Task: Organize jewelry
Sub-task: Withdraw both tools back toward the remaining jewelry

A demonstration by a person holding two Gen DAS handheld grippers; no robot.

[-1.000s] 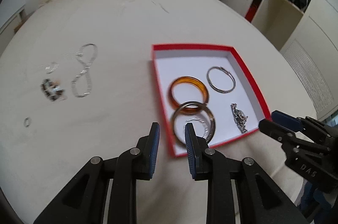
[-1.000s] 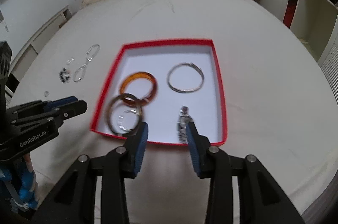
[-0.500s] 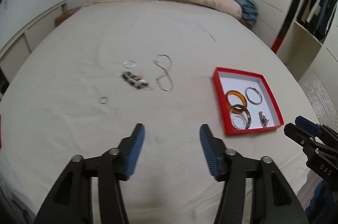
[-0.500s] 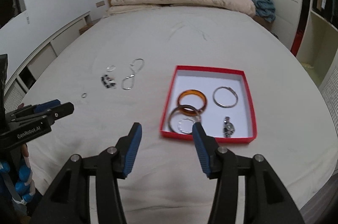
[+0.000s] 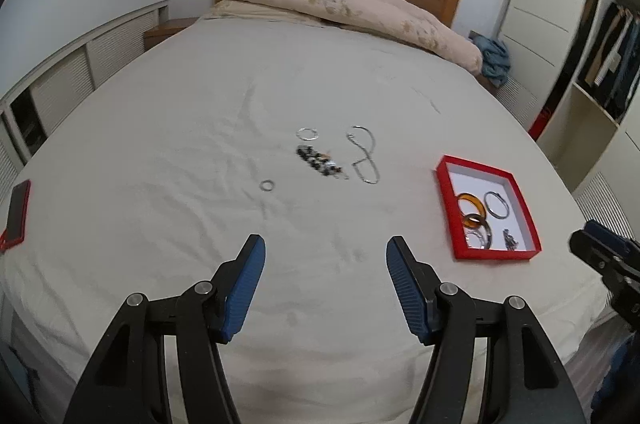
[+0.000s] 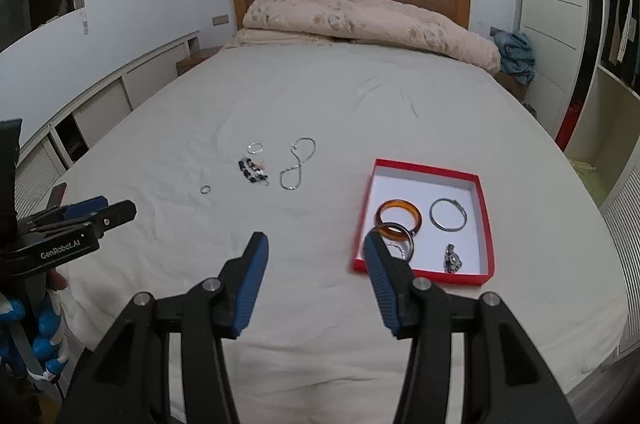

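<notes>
Both my left gripper (image 5: 325, 258) and right gripper (image 6: 316, 256) hung released and empty above the bed (image 5: 200, 127). Loose pieces, including the chain (image 5: 365, 157) and small ring (image 5: 267, 185), lay at frame centre, well apart from the red tray (image 5: 447, 207) at right. I judged the chain best pinched at its crossing.

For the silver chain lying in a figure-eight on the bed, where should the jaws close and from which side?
Probably at the crossing of the silver chain, where both strands bunch together. Come straight down from above, since it lies flat on the bed sheet and offers no raised edge. The left gripper, open and empty, is the nearer of the two.
</notes>
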